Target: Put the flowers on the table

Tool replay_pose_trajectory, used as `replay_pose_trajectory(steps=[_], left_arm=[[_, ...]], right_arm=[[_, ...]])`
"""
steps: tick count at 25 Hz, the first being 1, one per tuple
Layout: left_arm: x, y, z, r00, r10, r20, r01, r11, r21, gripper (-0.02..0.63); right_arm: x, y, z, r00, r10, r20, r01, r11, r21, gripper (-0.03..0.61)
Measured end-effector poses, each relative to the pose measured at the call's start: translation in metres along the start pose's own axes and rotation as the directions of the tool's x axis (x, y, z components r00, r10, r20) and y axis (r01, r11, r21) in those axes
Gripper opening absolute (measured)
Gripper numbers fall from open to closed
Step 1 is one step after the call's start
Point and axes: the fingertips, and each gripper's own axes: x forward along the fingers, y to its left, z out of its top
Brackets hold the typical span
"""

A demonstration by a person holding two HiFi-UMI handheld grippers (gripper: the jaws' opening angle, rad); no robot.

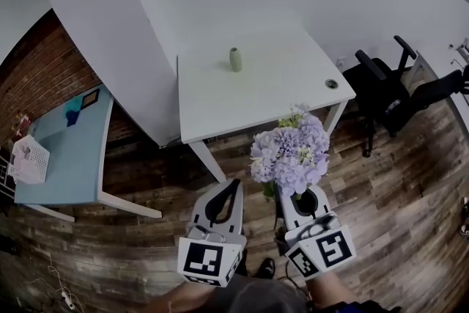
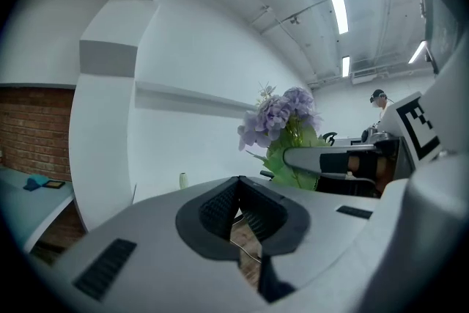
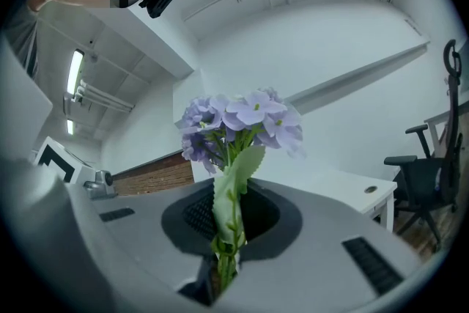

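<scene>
A bunch of pale purple flowers with green leaves stands upright in my right gripper, which is shut on the stems. In the right gripper view the stems and a leaf rise from between the jaws, with the blooms above. My left gripper hovers beside it, to the left, shut with nothing in it; its pads meet at the tips. Both grippers hang over the wooden floor, just in front of the white table. A small green vase stands on the table's far side.
A black office chair stands right of the table. A light blue table with a white basket is at the left, by a brick wall. The white table has a round cable hole near its right corner.
</scene>
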Motion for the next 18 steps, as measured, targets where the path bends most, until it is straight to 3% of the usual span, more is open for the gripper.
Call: replay_pose_trajectory(steps=[8, 18], left_arm=[[0.071, 0.06, -0.006, 1.0, -0.029, -0.01, 0.028, 0.998, -0.059, 0.008], [0.128, 0.14, 0.004, 0.996, -0.082, 0.041, 0.086, 0.992, -0.09, 0.008]], right_arm=[[0.077, -0.037, -0.006, 0.998, -0.054, -0.032, 0.053, 0.998, -0.014, 0.035], [0.168, -0.055, 0.004, 0.993, -0.115, 0.001, 0.115, 0.993, -0.004, 0.035]])
